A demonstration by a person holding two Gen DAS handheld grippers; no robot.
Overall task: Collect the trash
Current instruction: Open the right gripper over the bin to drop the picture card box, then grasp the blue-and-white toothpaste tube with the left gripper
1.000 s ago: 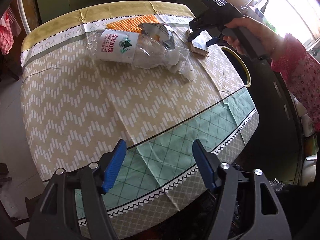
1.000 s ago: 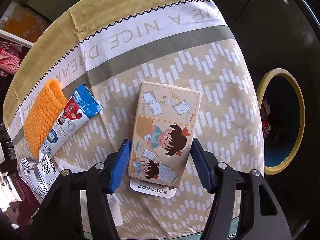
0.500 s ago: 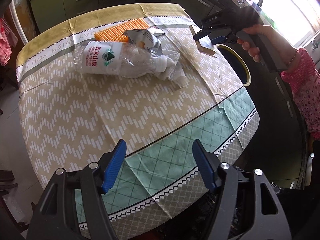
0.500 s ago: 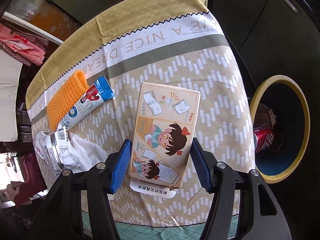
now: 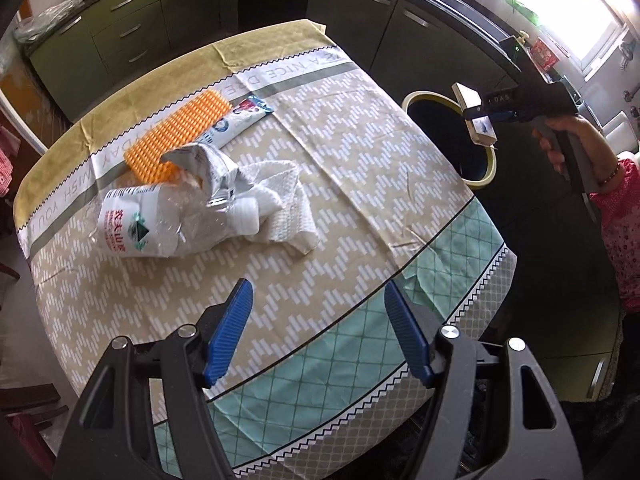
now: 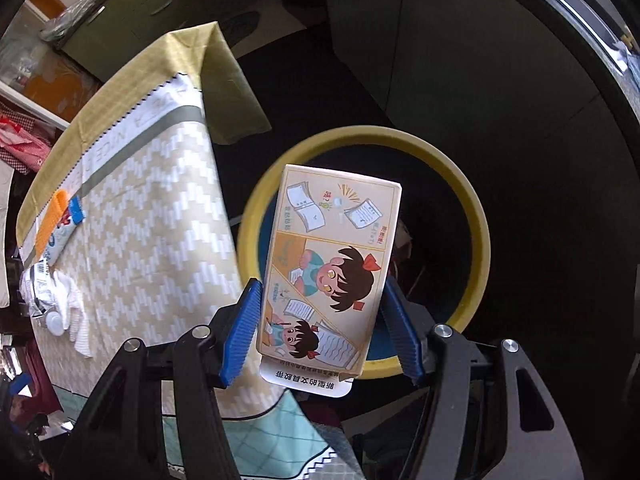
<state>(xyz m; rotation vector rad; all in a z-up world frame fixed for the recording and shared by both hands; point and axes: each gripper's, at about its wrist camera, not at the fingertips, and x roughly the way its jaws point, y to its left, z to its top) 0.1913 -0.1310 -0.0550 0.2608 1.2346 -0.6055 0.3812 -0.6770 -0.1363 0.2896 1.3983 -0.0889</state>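
My right gripper (image 6: 322, 330) is shut on a flat cardboard box with cartoon girls (image 6: 332, 268) and holds it in the air over a yellow-rimmed trash bin (image 6: 482, 240) beside the table. The box (image 5: 474, 114) and the bin (image 5: 416, 98) also show in the left wrist view. My left gripper (image 5: 318, 332) is open and empty above the near part of the table. On the table lie a crushed clear bottle (image 5: 160, 224), a crumpled foil wrapper (image 5: 208, 168), a white cloth (image 5: 284, 200), a tube (image 5: 240, 120) and an orange pad (image 5: 180, 136).
The table wears a beige zigzag cloth with a green check border (image 5: 360, 340). Dark cabinets (image 5: 360, 12) stand behind it. The bin holds some trash (image 6: 404, 240). The person's arm in a pink sleeve (image 5: 624, 240) is at the right.
My right gripper has lifted the cartoon box off the table and carried it right, over the bin. My left gripper has drawn back a little, staying open.
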